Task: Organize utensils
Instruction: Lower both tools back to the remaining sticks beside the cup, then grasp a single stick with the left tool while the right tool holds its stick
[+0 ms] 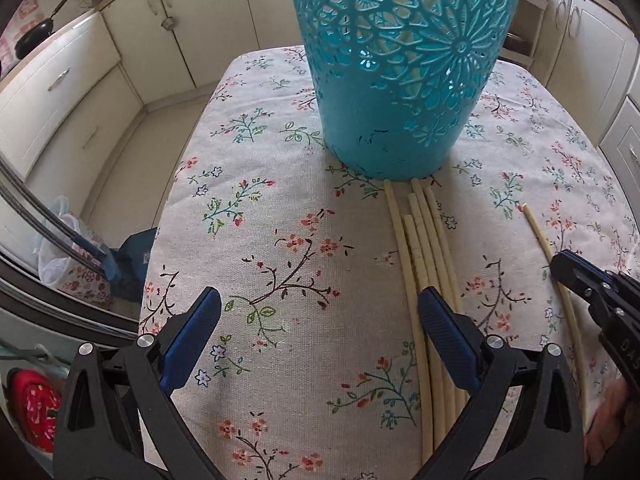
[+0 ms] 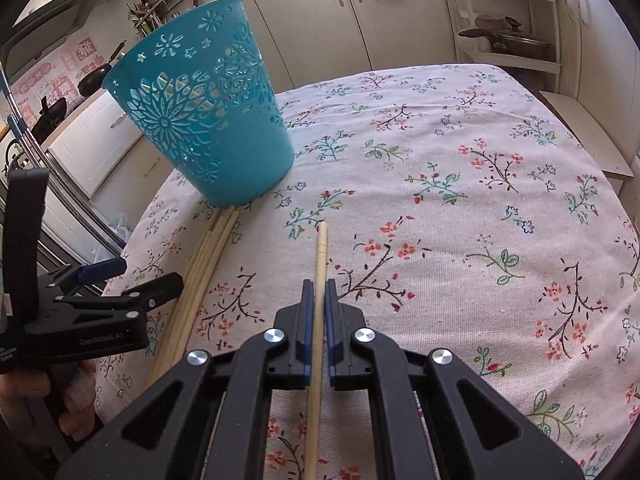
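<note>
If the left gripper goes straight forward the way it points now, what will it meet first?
Probably the teal basket: it stands on the tablecloth ahead of the open left gripper, slightly right of centre. Depth is unclear.

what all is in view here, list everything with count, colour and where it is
basket: one, teal with cut-out flowers, upright on the table, far left
loose chopsticks: about five, pale wood, lying side by side, tips against the basket's base
single chopstick: one, pale wood, lying apart to the right of the bundle
tablecloth: one, pale with floral print, covering the table
cabinets: several, cream, behind the table
frying pan: one, black, on the counter, far left
left gripper: black with blue pads, open above the cloth
right gripper: black, blue pads, shut on the single chopstick
</note>
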Demonstrator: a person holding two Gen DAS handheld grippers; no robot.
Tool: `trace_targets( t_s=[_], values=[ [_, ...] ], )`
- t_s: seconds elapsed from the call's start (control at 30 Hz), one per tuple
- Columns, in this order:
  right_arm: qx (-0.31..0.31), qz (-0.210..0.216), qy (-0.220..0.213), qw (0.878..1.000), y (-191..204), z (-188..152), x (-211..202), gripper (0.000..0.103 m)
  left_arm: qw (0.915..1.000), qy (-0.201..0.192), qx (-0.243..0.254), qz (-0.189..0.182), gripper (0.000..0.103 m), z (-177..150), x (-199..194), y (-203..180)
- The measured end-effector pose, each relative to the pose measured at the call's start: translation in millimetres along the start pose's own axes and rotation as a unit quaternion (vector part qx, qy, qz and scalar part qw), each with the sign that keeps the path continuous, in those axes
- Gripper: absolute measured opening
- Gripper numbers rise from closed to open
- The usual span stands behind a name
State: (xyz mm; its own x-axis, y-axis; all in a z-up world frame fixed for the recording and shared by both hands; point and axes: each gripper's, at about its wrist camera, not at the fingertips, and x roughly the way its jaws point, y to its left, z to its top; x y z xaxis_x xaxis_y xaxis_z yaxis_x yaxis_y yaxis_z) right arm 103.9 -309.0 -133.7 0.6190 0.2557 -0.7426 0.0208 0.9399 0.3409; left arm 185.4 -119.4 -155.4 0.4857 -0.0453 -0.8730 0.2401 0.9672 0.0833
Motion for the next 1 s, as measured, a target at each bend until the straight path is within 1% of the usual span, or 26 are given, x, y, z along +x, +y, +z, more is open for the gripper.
trace_targets(
  t_s=[0.23,0.3,0.37,0.4,0.47,0.53,0.73,0.8,0.87,0.9,0.97,1.0],
  values=[
    [0.004,0.003,0.000,1.000,-1.3,-0.1,0.3,0.006,1.0000,0.000,0.000,-0.001,0.095,7.9,7.7,0.9],
    [0.005,0.003,0.000,1.000,-1.1,-0.1,0.5,0.006,1.0000,-0.002,0.001,-0.007,0.091,12.2,10.6,0.4],
    [0.005,0.003,0.000,1.000,-1.1,-0.1,0.2,0.006,0.9998,-0.004,0.001,-0.019,0.082,18.0,13.3,-0.3],
    [0.006,0.004,0.000,1.000,-1.3,-0.1,0.3,0.006,0.9997,-0.005,0.001,-0.024,0.080,20.4,14.7,-0.5],
    [0.008,0.006,0.000,1.000,-2.0,0.2,0.3,0.006,0.9993,-0.006,0.002,-0.036,0.070,24.8,16.0,-2.7],
    [0.010,0.007,0.000,1.000,-2.6,0.2,0.2,0.006,0.9991,-0.009,0.008,-0.040,0.065,28.6,16.9,-6.4],
    [0.013,0.011,0.000,1.000,-4.0,0.2,-0.1,0.006,0.9990,-0.009,0.013,-0.043,0.064,36.7,21.6,-12.6],
    [0.014,0.012,0.001,1.000,-4.3,0.2,0.0,0.006,0.9989,-0.010,0.013,-0.044,0.062,36.0,20.5,-13.6],
    [0.015,0.013,0.001,1.000,-4.6,0.1,0.1,0.006,0.9986,-0.014,0.018,-0.048,0.053,34.7,18.5,-15.9],
    [0.015,0.013,0.001,1.000,-4.7,0.1,0.2,0.006,0.9985,-0.014,0.019,-0.049,0.050,33.3,17.0,-17.2],
    [0.015,0.013,0.001,1.000,-4.7,0.2,0.4,0.006,0.9982,-0.015,0.022,-0.054,0.038,31.4,14.1,-19.6],
    [0.015,0.013,0.001,1.000,-4.8,0.2,0.4,0.006,0.9981,-0.015,0.023,-0.055,0.035,31.3,13.5,-20.3]
  ],
)
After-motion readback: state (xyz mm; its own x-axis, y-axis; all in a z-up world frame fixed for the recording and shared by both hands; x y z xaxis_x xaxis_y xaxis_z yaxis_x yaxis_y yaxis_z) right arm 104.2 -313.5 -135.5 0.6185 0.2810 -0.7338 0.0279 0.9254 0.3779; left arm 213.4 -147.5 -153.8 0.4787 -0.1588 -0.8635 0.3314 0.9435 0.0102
